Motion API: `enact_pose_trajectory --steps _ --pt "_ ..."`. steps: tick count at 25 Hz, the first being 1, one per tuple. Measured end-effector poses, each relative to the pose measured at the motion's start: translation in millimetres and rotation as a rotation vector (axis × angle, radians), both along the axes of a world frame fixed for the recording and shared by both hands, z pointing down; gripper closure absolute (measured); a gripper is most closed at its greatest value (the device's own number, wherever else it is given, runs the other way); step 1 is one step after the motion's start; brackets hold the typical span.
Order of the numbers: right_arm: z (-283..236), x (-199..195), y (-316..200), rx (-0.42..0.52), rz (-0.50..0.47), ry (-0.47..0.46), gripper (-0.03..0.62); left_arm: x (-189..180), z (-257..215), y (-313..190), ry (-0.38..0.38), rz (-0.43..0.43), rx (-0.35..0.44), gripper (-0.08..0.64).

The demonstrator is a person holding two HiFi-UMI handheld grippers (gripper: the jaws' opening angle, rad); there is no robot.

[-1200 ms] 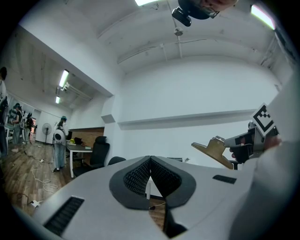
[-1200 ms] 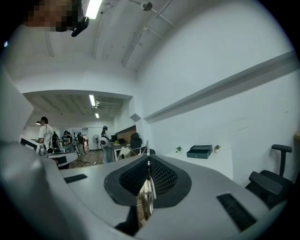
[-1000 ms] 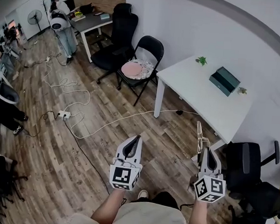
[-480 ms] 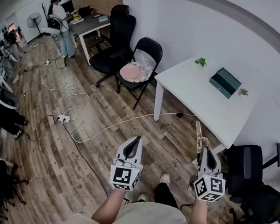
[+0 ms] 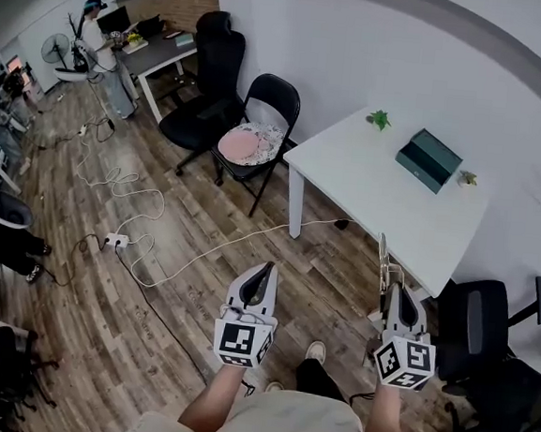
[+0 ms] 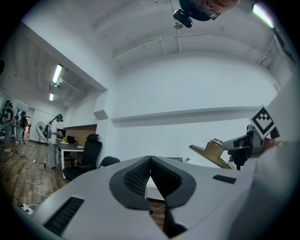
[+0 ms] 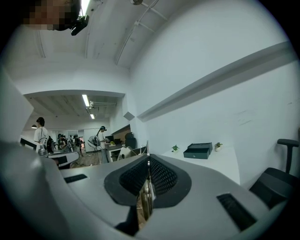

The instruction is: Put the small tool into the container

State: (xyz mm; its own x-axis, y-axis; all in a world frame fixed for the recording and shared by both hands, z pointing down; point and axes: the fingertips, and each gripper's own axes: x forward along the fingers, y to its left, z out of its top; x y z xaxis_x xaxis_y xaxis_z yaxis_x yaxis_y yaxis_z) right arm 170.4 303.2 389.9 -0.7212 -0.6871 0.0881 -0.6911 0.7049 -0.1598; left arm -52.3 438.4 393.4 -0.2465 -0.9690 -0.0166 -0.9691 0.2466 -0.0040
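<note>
I am carrying the small tool [image 5: 383, 260] to the container [image 5: 429, 158], the dark green box on the far right side of the white table [image 5: 348, 184]; to do this well I should hold a firm, steady squeeze with the right gripper [image 5: 398, 291], go up close to the table, bring the tool right over the box, go down slowly, and let go only when the tool is low over the opening; I can't tell from here if the lid is up, so I should check that first; the right gripper's jaws are closed tight on the tool; its near end sits pinched between the dark pads [image 7: 161, 176], and the thin gold part sticks out past the tips, pointing to the far side; the tool is well apart from the container, out over the wood floor [image 5: 148, 322] on the near side of the table; the left gripper [image 5: 264, 270] is on the left with its jaws closed and nothing between them.
</note>
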Motion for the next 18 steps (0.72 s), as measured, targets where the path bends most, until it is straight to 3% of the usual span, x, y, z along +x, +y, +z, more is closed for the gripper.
enact_pose_trajectory --steps 18 --pt "30 26 -113 -0.089 0.083 -0.011 0.571 20 14 -133 0.005 0.089 -0.062 0.554"
